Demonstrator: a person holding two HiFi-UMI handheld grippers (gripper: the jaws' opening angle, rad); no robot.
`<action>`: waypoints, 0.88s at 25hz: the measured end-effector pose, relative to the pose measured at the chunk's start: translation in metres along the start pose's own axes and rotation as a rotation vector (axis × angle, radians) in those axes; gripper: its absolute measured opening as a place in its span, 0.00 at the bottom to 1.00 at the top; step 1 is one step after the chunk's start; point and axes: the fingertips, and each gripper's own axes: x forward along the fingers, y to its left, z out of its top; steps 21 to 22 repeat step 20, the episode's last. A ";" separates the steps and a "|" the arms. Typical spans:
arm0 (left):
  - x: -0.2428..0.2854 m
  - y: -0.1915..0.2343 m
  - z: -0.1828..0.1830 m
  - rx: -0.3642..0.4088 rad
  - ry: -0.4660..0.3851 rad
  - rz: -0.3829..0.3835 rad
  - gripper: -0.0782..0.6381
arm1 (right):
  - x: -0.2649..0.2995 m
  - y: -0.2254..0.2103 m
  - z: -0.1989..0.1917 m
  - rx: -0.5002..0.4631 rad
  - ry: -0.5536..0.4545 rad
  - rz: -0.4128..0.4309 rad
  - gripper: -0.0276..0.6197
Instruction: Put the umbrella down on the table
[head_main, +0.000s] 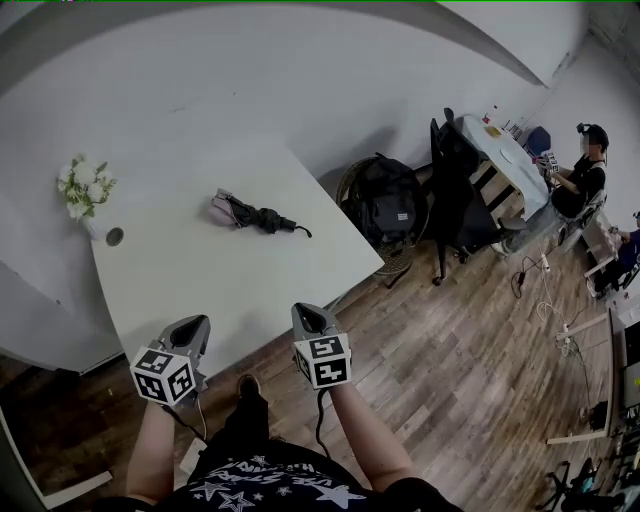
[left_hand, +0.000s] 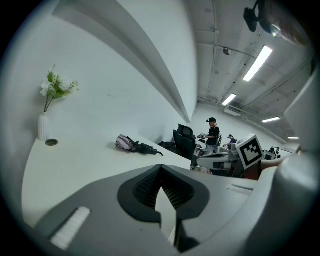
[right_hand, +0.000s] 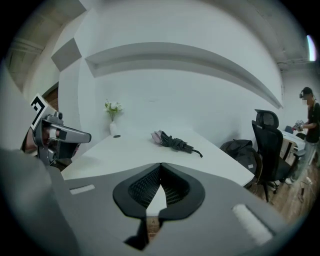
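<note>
At the far left of the white table (head_main: 200, 290), a small vase of white flowers (head_main: 85, 195) is seen, with a round hole (head_main: 114, 237) just beside it.

Next, the left gripper (head_main: 195, 324) is held over the near edge of the table. Its jaws are pressed together, and nothing is held between them; in the left gripper view only the bare table top is seen past the tips of that gripper (left_hand: 161, 167).

Further right, the umbrella (head_main: 258, 215) is found. It is folded up and lies flat on the table, up near the wall, well apart from both grippers. No gripper is touching it. Its long side is laid across the table, from the pink end on the left to the dark strap end on the right, a little slanted toward the near side. So the umbrella seems to be put down on the table already.

Then the right gripper (head_main: 306, 314) is seen, also at the near edge. Its jaws are closed tight too, and nothing is held there (right_hand: 161, 165). The umbrella is seen straight ahead of it (right_hand: 172, 142). The strap end is judged to be a bit nearer to this gripper than to the left one.

On the floor to the right, a black backpack (head_main: 385, 200) and a black chair (head_main: 455, 190) are seen.
</note>
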 end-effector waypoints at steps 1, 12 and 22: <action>-0.005 -0.005 -0.002 0.004 -0.002 -0.002 0.11 | -0.006 0.001 -0.003 -0.003 0.000 -0.005 0.07; -0.046 -0.046 -0.013 0.027 -0.026 -0.014 0.11 | -0.066 0.007 -0.017 -0.020 -0.024 -0.026 0.07; -0.070 -0.069 -0.023 0.052 -0.037 -0.025 0.11 | -0.100 0.019 -0.025 -0.036 -0.047 -0.025 0.07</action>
